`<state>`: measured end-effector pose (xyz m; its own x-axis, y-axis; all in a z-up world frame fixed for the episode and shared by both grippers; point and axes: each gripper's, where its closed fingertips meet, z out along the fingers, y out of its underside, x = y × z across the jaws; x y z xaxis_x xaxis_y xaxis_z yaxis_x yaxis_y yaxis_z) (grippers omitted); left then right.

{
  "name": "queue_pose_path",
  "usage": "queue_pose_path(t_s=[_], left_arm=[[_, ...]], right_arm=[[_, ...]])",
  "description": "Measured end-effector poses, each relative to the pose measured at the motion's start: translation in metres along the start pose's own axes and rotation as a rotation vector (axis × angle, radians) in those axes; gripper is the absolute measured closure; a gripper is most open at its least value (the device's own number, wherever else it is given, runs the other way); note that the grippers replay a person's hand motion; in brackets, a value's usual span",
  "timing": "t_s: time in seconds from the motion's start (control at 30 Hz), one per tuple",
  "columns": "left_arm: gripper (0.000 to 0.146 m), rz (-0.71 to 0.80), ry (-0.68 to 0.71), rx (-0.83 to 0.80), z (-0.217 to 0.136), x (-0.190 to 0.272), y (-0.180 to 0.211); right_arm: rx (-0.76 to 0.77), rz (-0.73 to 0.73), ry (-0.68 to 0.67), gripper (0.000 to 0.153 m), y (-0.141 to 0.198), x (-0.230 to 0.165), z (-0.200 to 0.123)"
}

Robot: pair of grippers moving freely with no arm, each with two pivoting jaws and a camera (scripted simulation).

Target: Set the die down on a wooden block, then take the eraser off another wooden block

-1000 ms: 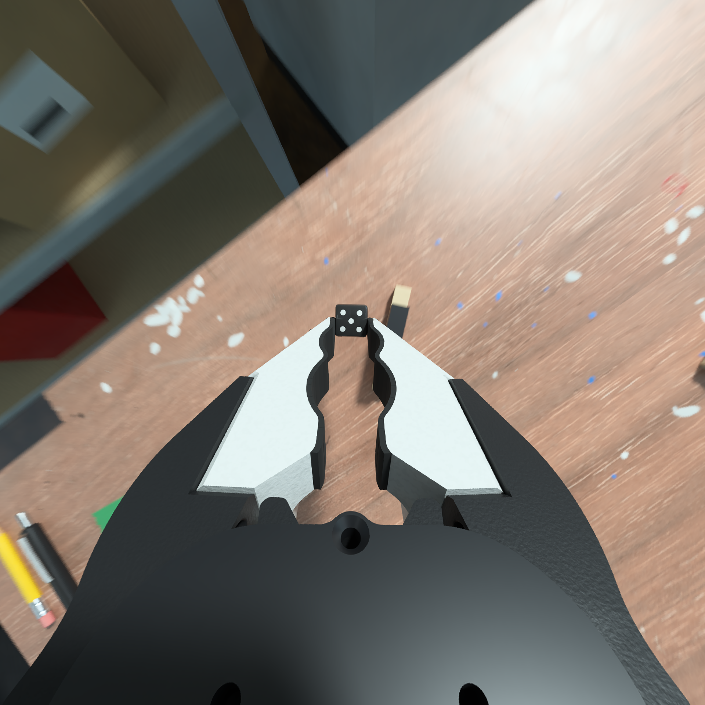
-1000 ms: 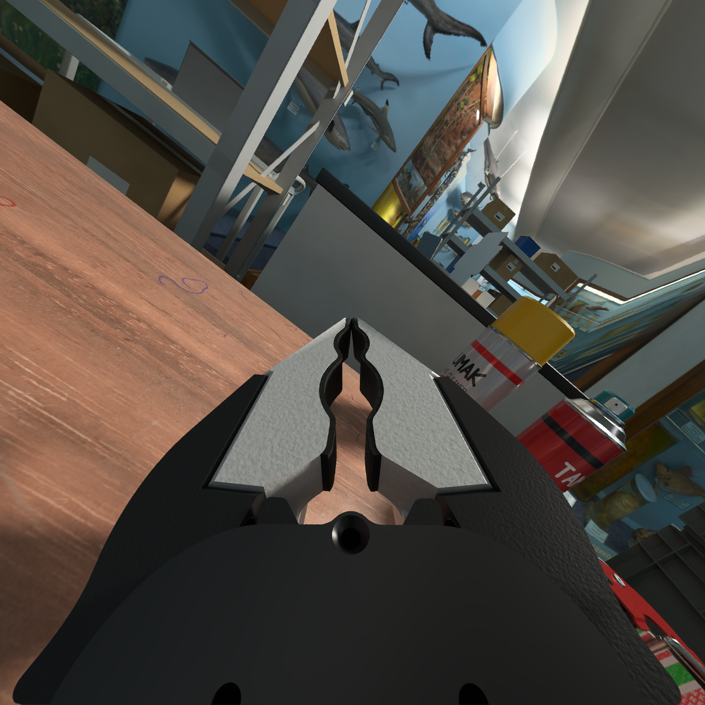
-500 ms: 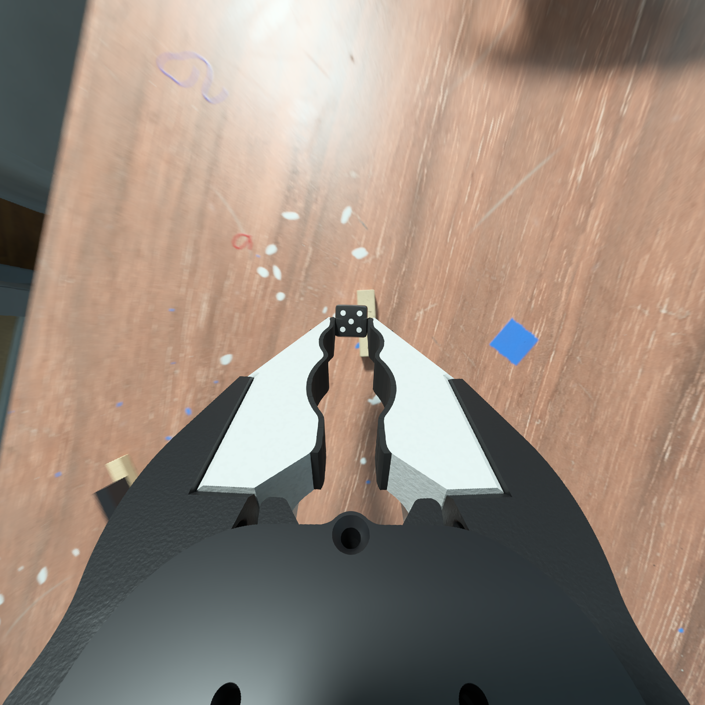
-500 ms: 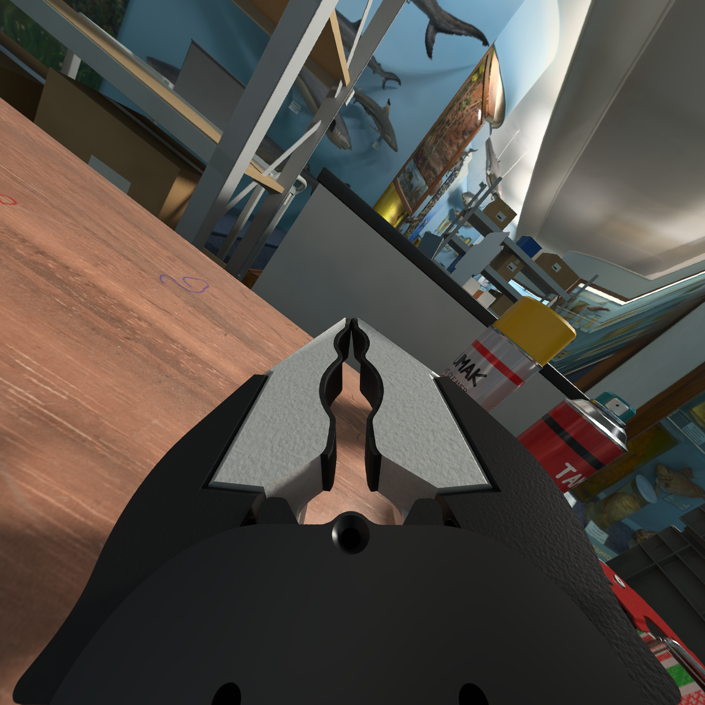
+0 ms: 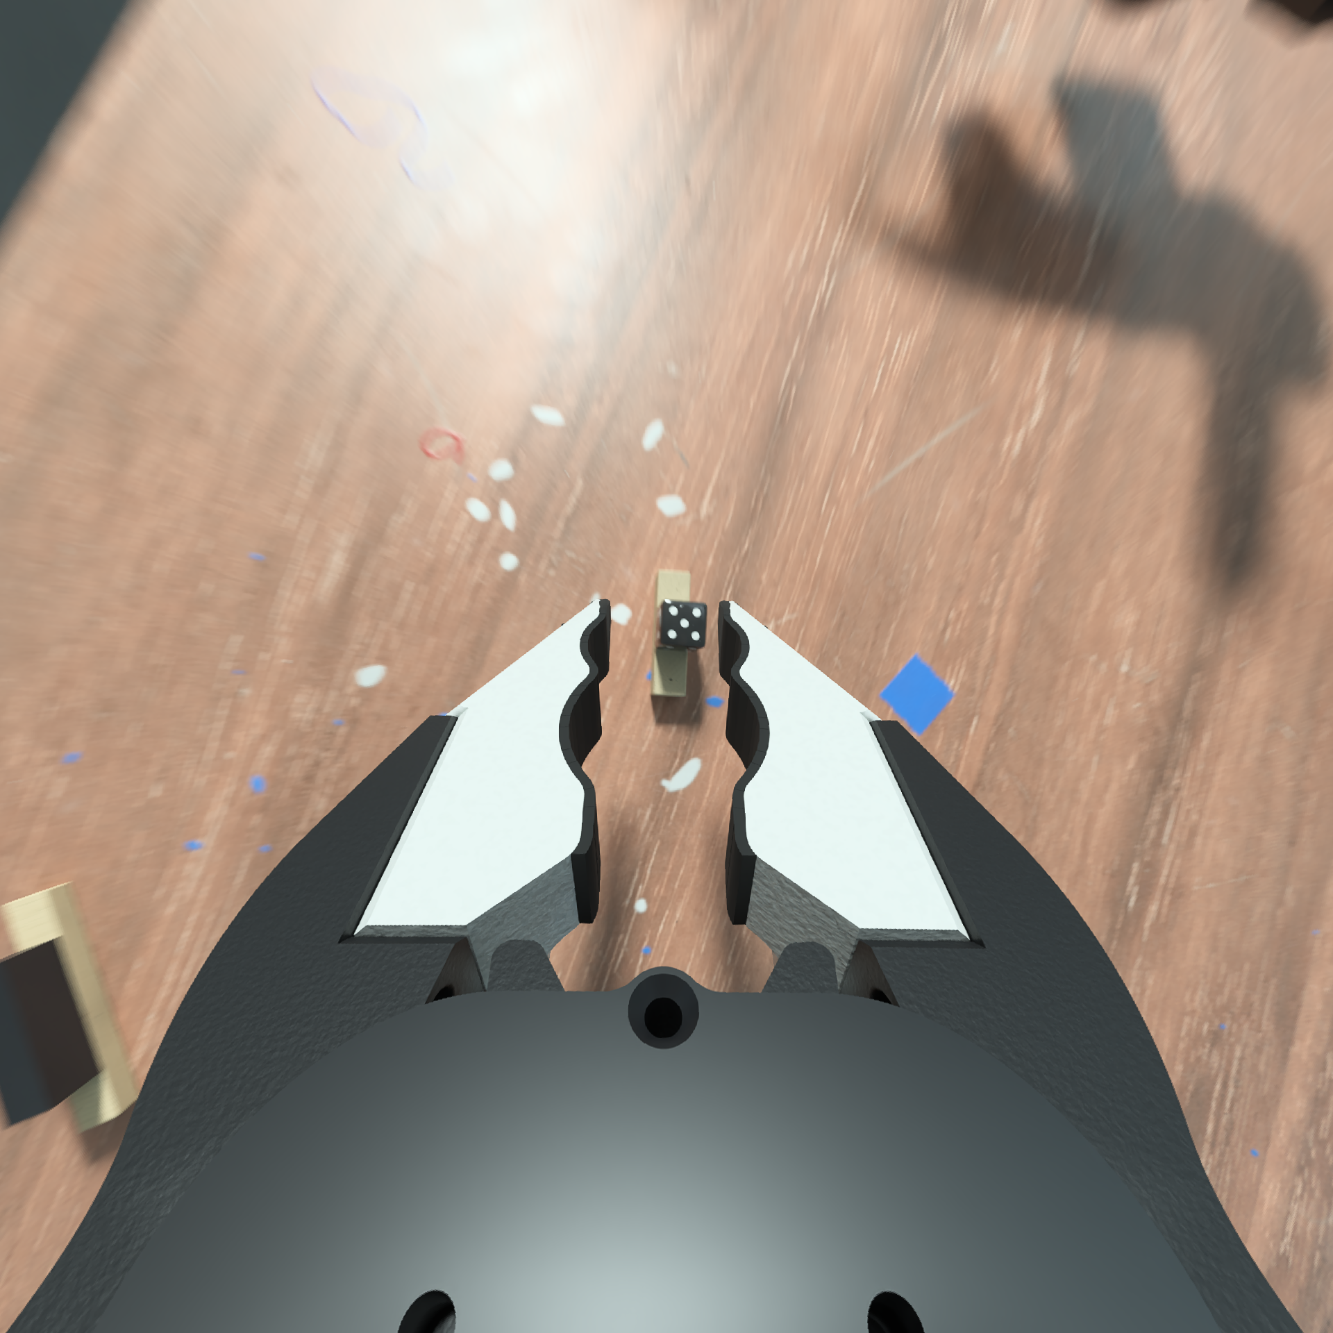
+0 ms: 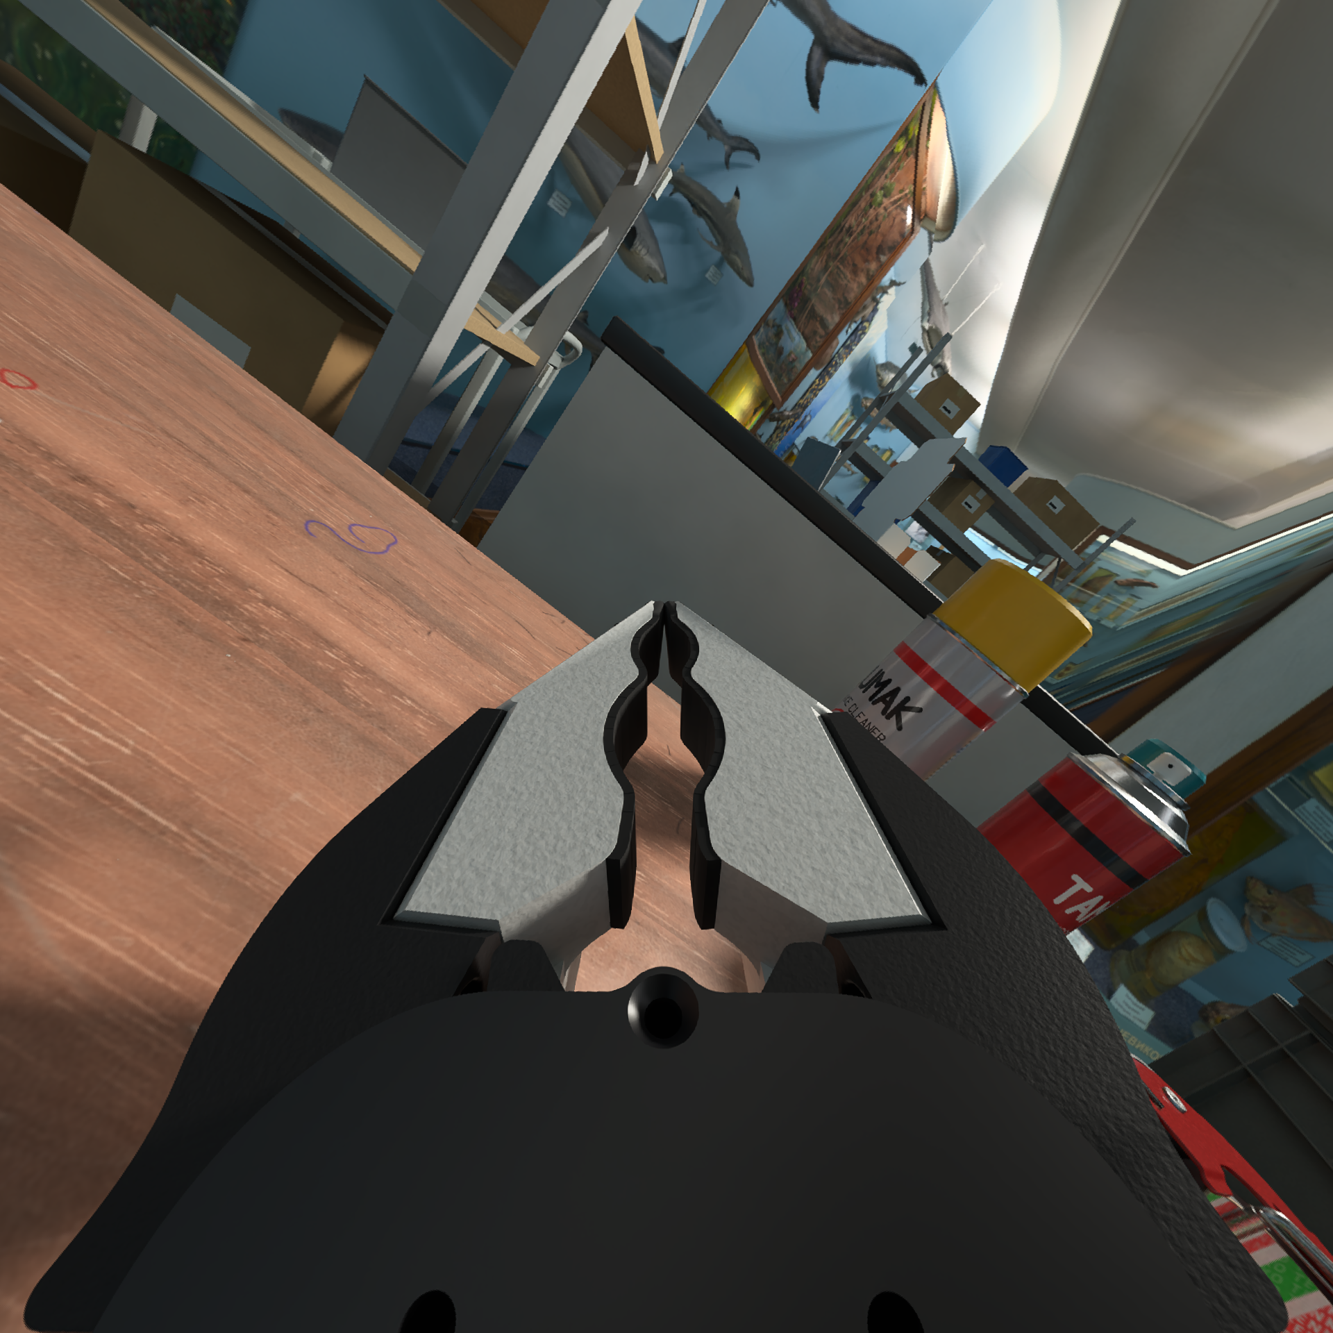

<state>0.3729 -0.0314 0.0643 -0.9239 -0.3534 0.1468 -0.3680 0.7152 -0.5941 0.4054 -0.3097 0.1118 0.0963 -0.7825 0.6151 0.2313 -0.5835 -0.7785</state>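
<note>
In the left wrist view, my left gripper (image 5: 663, 613) is open and looks down on the brown table (image 5: 938, 505). The black die with white pips (image 5: 682, 623) sits between the fingertips, free of both, on top of a pale wooden block (image 5: 672, 671). At the lower left edge a second pale wooden block (image 5: 86, 1010) carries a dark eraser (image 5: 40, 1024), partly cut off by the frame. In the right wrist view, my right gripper (image 6: 663, 609) is shut and empty, above the table's far edge.
White flecks and a blue square patch (image 5: 916, 692) mark the table. A gripper's shadow (image 5: 1154, 288) lies at the upper right. In the right wrist view, a yellow-capped spray can (image 6: 966, 663) and a red can (image 6: 1089, 829) stand to the right, beside a grey panel (image 6: 685, 519).
My left gripper has opened and let go of the die, which now rests on the wooden block. The eraser's block has come closer at the lower left. The right gripper has not moved.
</note>
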Motion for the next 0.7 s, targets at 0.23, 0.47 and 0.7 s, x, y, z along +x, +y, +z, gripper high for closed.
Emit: queue_pose_path(t_s=[0.23,0.47,0.7], left_arm=[[0.121,-0.190,-0.318,0.114,-0.105,-0.085,-0.003],[0.134,-0.391,-0.457,0.000,-0.112,-0.177,0.063],[0.132,-0.414,-0.310,-0.044,-0.077,-0.189,0.094]], right_arm=[[-0.004,-0.003,0.001,0.153,0.000,0.000,0.001],[-0.006,-0.001,0.002,0.153,0.001,0.000,0.000],[-0.011,-0.003,-0.001,0.153,0.002,-0.001,0.001]])
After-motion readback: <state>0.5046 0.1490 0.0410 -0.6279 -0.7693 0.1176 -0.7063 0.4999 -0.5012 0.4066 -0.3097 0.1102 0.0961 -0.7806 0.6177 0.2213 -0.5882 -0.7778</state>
